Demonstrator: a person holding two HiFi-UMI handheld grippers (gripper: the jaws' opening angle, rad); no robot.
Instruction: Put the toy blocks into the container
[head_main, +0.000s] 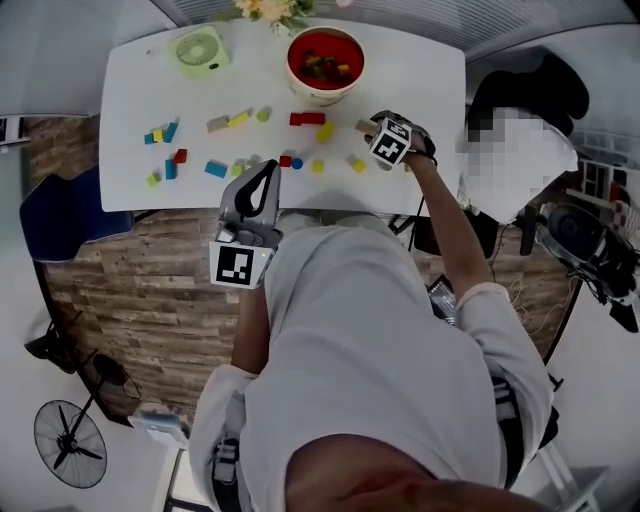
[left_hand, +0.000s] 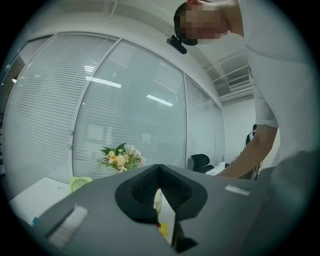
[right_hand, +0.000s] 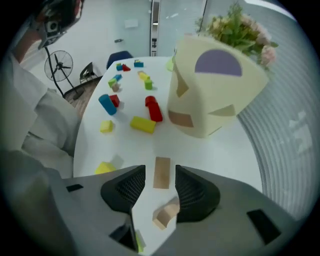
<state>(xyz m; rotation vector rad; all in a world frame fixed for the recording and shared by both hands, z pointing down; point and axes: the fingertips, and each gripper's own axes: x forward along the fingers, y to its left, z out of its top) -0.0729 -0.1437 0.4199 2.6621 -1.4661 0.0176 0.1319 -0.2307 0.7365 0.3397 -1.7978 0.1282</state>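
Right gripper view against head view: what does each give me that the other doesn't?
Right gripper view only: the right gripper, jaws open with a tan block between them, and the cream outer wall of the container. Head view only: blocks inside its red interior, and the left gripper at the table's near edge. Both: the white table, loose blocks, flowers.

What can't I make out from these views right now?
- Head view: the marker cube covers the right tool's jaws. The blocks inside the container are too small to tell their shapes.
- Right gripper view: the container shows only its outer wall, which hides its contents.
- Left gripper view: the left tool's body covers most of the table and nearly everything on it.
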